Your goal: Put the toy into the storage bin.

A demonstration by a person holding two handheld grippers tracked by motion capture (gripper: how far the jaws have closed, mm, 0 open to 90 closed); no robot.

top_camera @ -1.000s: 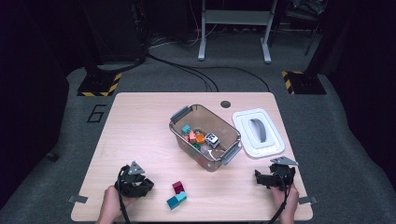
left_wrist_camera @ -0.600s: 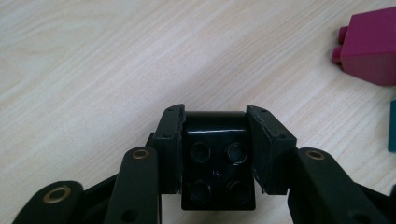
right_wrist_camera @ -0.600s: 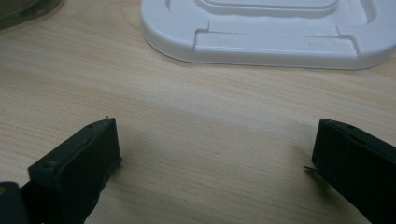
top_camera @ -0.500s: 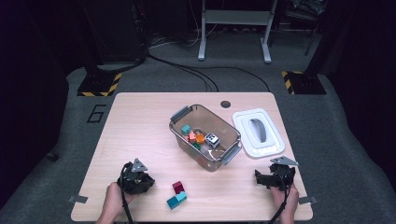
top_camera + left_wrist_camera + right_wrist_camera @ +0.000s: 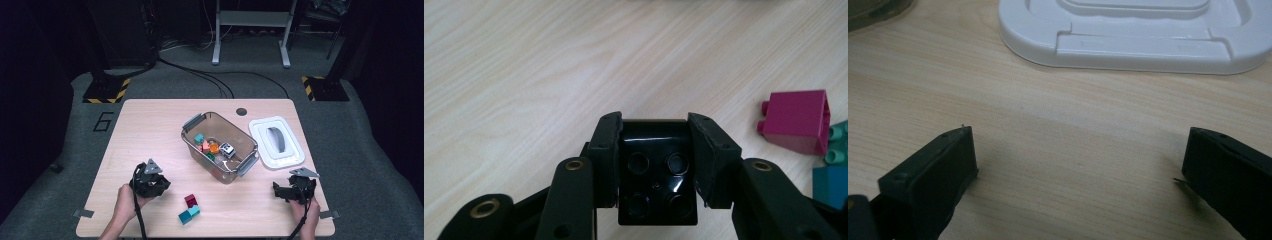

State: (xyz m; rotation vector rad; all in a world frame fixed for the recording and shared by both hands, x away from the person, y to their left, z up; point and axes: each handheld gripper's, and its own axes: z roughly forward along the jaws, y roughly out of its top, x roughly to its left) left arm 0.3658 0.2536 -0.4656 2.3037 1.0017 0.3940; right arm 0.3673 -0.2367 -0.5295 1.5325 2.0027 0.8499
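The left hand-held gripper sat at the near left of the bench, gripped from below by the person's left hand, its forearm coming in from the near edge. Its jaws had just been closing and pressed on a black block between them. The right hand-held gripper rested low at the near right, held by the right hand, jaws spread wide apart with nothing between them.

left gripper | fingers just closed on black brick | lifted off table
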